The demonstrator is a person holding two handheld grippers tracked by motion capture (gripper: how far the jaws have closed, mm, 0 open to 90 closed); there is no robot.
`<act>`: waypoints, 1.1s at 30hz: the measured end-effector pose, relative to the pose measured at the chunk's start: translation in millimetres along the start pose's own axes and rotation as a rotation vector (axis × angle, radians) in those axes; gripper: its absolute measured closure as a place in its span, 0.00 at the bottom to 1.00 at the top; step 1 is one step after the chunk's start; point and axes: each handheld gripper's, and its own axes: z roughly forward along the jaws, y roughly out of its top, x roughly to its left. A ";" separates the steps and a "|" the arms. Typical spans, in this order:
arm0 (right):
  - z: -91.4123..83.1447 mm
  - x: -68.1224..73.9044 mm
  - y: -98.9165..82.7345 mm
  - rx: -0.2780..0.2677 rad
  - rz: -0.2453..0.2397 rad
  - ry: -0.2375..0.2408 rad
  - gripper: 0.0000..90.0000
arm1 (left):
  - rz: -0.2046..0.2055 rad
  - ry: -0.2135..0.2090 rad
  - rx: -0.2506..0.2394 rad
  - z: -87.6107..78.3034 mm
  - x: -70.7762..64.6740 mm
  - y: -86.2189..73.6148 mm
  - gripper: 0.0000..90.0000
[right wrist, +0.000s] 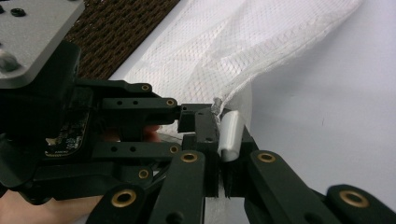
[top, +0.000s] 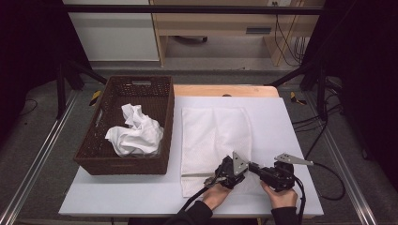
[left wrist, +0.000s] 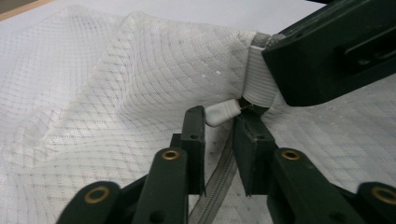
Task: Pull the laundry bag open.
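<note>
A white mesh bag [top: 213, 136] lies flat on the white table, its zipper [left wrist: 219, 179] running along the near edge. Both grippers meet at the bag's near right corner. My left gripper [left wrist: 220, 122] is open, jaws a little apart, and the white zipper pull [left wrist: 222, 113] lies between their tips, resting against one. My right gripper [right wrist: 219, 149] is shut on the bag's white edge band [left wrist: 259, 79] right beside the pull [right wrist: 230, 135]. In the high view the left gripper [top: 246, 169] and right gripper [top: 256, 169] point at each other, each in a hand.
A brown wicker basket [top: 159, 93] stands at the left of the table with a crumpled white cloth [top: 133, 133] inside. The white tabletop [top: 281, 122] runs to the right of the bag. Cables trail off the near right edge.
</note>
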 end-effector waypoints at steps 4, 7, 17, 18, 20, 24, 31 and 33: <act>-1.9 -0.7 0.1 -0.011 0.014 -0.003 0.97 | -0.007 0.032 -0.029 -3.2 -1.4 -2.3 0.79; -1.3 -1.3 -0.5 -0.014 0.018 -0.003 0.97 | 0.000 0.045 -0.042 -2.4 -2.2 -2.8 0.68; -1.9 -2.5 -0.4 -0.021 0.018 -0.005 0.97 | 0.018 0.022 -0.028 -2.3 -3.9 -3.8 0.69; -1.7 -2.3 -0.4 -0.019 0.019 -0.005 0.97 | 0.024 0.023 -0.027 -2.1 -4.4 -3.7 0.70; -0.8 -2.0 -0.5 -0.016 0.015 -0.004 0.97 | 0.039 0.036 -0.023 -1.1 -5.0 -3.4 0.71; -1.0 -1.8 -0.3 -0.017 0.014 -0.003 0.97 | 0.039 0.064 -0.025 0.8 -4.8 -2.0 0.72; -1.4 -1.7 -0.1 -0.018 0.014 -0.006 0.97 | 0.111 0.107 -0.041 -2.5 -15.9 -3.8 0.76; -2.1 -2.5 -0.1 -0.018 0.018 -0.006 0.97 | 0.134 0.110 -0.045 -4.7 -16.6 -4.1 0.72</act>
